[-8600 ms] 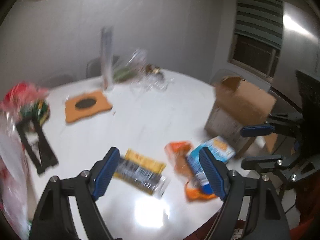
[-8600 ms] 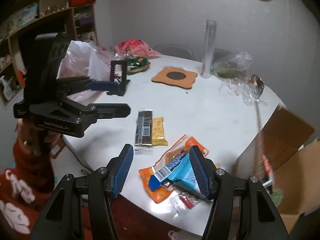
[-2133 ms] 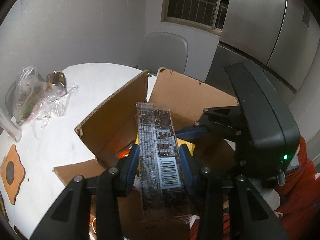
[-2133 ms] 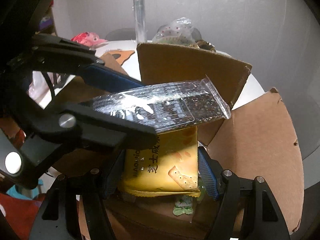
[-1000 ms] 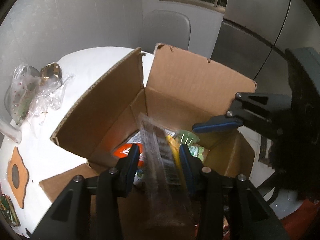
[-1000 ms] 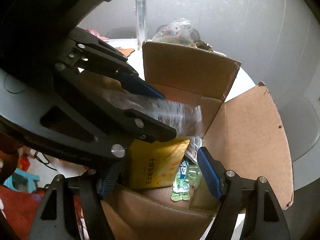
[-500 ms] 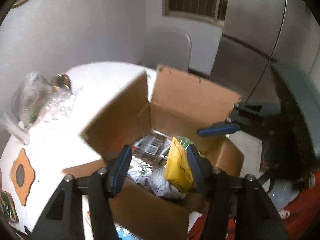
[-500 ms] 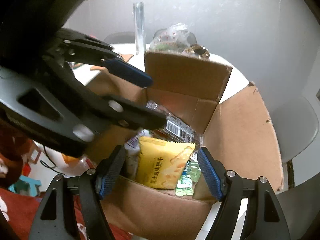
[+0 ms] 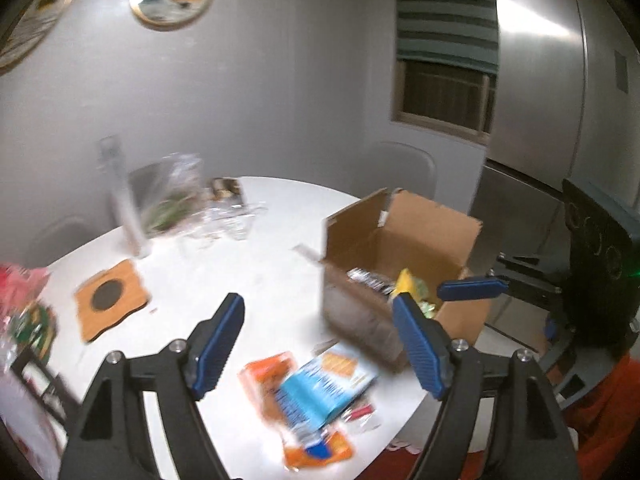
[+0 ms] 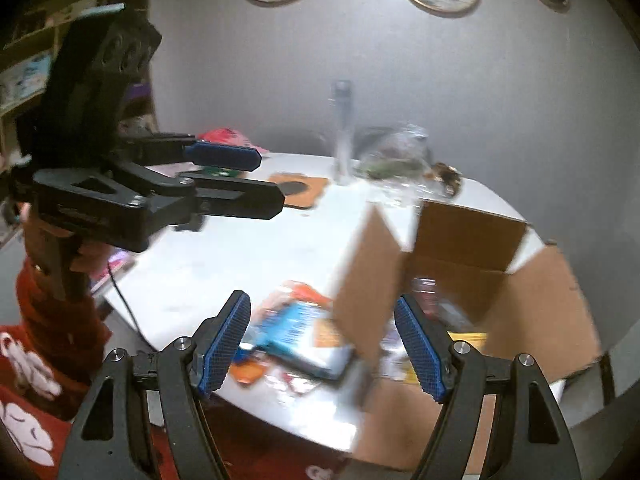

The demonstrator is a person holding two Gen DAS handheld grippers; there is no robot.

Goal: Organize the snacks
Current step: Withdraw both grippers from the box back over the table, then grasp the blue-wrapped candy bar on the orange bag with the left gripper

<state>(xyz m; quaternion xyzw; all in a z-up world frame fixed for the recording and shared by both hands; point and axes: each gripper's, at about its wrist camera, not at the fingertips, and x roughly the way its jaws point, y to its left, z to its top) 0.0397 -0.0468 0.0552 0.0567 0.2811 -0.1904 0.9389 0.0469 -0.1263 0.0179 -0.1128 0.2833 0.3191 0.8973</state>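
An open cardboard box (image 9: pixel 400 236) stands at the right edge of the round white table (image 9: pixel 240 272) and holds a yellow snack pack (image 9: pixel 406 282) and a dark clear-wrapped pack (image 9: pixel 366 278). A blue packet (image 9: pixel 320 392) lies on an orange packet (image 9: pixel 260 380) on the table in front of the box. My left gripper (image 9: pixel 318 344) is open and empty above them. My right gripper (image 10: pixel 322 344) is open and empty, above the blue packet (image 10: pixel 296 332) and the box (image 10: pixel 472 240).
An orange coaster (image 9: pixel 112 300), a tall clear tube (image 9: pixel 120 204) and crumpled clear bags (image 9: pixel 188 204) sit at the back of the table. A red bag (image 9: pixel 20 280) and a black stand (image 9: pixel 36 380) are at the left. A chair (image 9: pixel 400 168) and a fridge (image 9: pixel 540 100) stand behind.
Both grippers have pulled up and back from the box. The dark pack and the yellow pack were let go and lie in the box. The views are blurred with motion.
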